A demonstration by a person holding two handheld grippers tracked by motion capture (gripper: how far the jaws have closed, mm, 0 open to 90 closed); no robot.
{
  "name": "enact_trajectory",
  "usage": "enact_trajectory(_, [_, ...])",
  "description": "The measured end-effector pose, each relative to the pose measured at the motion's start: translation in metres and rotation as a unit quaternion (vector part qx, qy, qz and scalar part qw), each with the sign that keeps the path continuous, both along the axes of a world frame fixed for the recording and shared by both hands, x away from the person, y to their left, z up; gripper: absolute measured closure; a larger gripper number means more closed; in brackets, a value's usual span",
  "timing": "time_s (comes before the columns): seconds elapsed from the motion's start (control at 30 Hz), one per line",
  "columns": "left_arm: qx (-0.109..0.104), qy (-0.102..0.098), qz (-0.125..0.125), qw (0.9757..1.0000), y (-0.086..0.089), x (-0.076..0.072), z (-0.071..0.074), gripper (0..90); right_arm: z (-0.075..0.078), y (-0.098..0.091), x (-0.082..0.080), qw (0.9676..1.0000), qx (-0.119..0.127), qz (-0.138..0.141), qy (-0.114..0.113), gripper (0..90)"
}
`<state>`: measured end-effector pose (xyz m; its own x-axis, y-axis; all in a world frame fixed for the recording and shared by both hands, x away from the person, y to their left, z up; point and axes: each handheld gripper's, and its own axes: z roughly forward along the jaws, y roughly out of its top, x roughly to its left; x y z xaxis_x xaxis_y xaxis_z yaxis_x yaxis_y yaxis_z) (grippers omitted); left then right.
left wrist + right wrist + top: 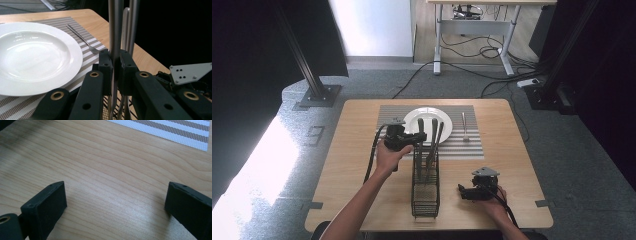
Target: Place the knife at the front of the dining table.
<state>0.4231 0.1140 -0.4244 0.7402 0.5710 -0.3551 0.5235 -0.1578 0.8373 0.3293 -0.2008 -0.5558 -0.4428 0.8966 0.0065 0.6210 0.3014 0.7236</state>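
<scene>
Two grippers at the table. Left gripper (114,65) is clenched on a utensil handle (115,30) standing upright in the wire caddy (425,187), beside the plate (428,120). Right gripper (115,202) rests released, low over the bare table (105,165). Judgement: draw the handle straight up, clear of its neighbours; tilting could snag the mesh or tip the caddy.

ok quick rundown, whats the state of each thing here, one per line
left gripper: shut on utensil handle
utensil handle: upright, clamped, standing in the wire caddy
other utensils: upright in the caddy, ungripped
wire caddy: upright on the table, between the two grippers
right gripper: open, holding nothing, low over bare table
plate: empty, on the striped placemat
fork: lying flat on the placemat, right of the plate
</scene>
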Motion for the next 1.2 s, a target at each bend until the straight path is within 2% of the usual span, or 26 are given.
enact_trajectory(0.1, [-0.014,-0.011,-0.003,0.9998,0.001,-0.002,0.004,82.8,0.0,0.0,0.0,1.0,0.0,0.003,-0.002,5.1])
enact_trajectory(0.27, [-0.025,-0.018,-0.002,0.9995,0.004,-0.004,0.009,83.0,0.0,0.0,-0.001,1.0,0.0,0.004,-0.003,5.6])
enact_trajectory(0.37, [-0.028,-0.03,0.003,0.9992,0.008,-0.006,0.014,83.2,0.0,0.0,-0.001,1.0,0.001,0.004,-0.002,5.6])
enact_trajectory(0.5, [-0.028,-0.047,0.011,0.9984,0.013,-0.01,0.026,83.2,0.0,0.0,-0.001,1.0,0.001,0.004,-0.002,5.7])
enact_trajectory(0.57, [-0.027,-0.063,0.013,0.9975,0.017,-0.013,0.036,83.3,0.0,0.0,-0.001,1.0,0.001,0.004,-0.002,5.7])
enact_trajectory(0.8, [-0.039,-0.079,0.019,0.996,0.025,-0.017,0.053,83.4,0.0,0.0,-0.001,1.0,0.001,0.004,-0.001,5.7])
enact_trajectory(0.97, [-0.057,-0.087,0.025,0.9943,0.036,-0.019,0.067,83.4,0.0,0.0,-0.001,1.0,0.001,0.004,-0.001,5.7])
enact_trajectory(1.2, [-0.063,-0.097,0.035,0.9927,0.047,-0.022,0.078,83.4,0.0,0.0,-0.001,1.0,0.001,0.004,-0.001,5.7])
